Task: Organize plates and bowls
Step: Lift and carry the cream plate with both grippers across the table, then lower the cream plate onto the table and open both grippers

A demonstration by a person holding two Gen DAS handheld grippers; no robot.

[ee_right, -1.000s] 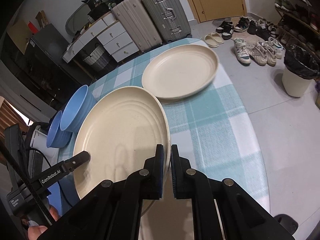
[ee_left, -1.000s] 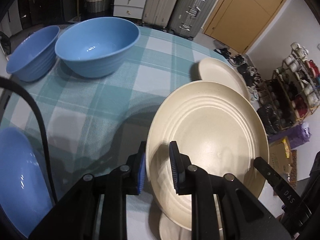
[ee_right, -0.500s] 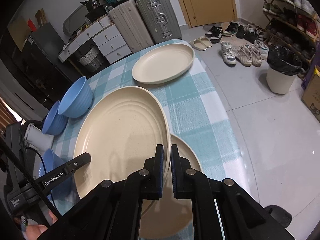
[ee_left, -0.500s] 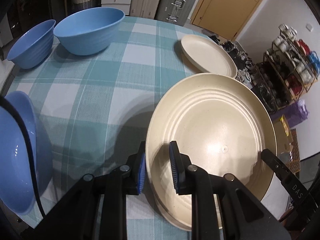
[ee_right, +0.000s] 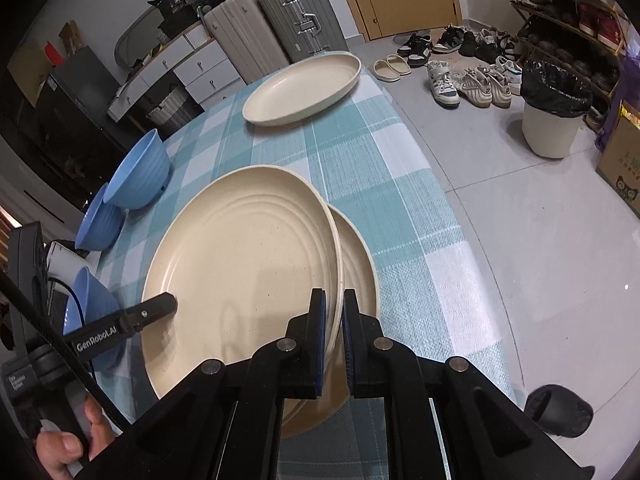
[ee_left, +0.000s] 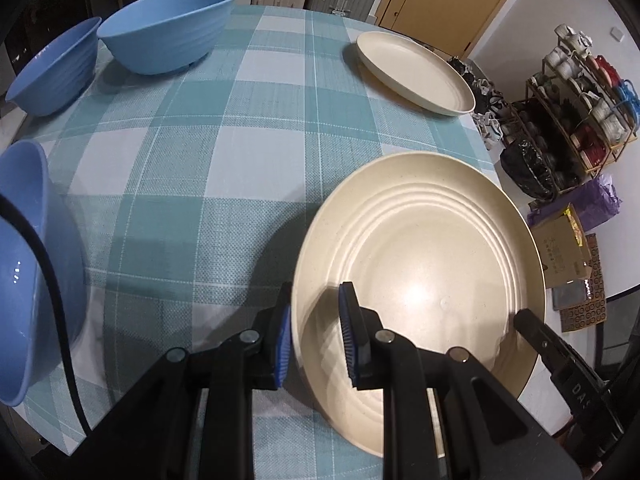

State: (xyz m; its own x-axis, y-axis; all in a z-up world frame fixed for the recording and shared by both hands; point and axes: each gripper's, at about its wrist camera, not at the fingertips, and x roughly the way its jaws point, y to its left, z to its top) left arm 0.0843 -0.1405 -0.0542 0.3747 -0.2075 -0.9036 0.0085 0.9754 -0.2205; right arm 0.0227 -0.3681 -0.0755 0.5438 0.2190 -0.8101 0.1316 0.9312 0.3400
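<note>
Both grippers pinch the same cream plate (ee_right: 240,264) by its rim: the left gripper (ee_left: 314,334) has 1 blue pad under the near-left edge and 1 on the inner face, jaws narrowly apart with the rim between them, while the right gripper (ee_right: 331,336) is closed almost fully on the near-right edge. From the right wrist view, a second cream plate (ee_right: 358,256) lies just beneath the held one on the checked teal tablecloth (ee_right: 384,184), its right edge peeking out. At the lower left of that view a hand (ee_right: 66,440) grips the left tool's handle. To the left sits 1 blue bowl (ee_left: 24,264) at the table edge. Farther back stand 2 more blue bowls, a large one (ee_left: 168,32) and a smaller one (ee_left: 56,76) touching or nearly so. A third cream plate (ee_left: 416,72) rests at the far right edge, well apart. Beyond the table are suitcases (ee_right: 280,28), shoes (ee_right: 460,76) and a bin (ee_right: 554,116).
</note>
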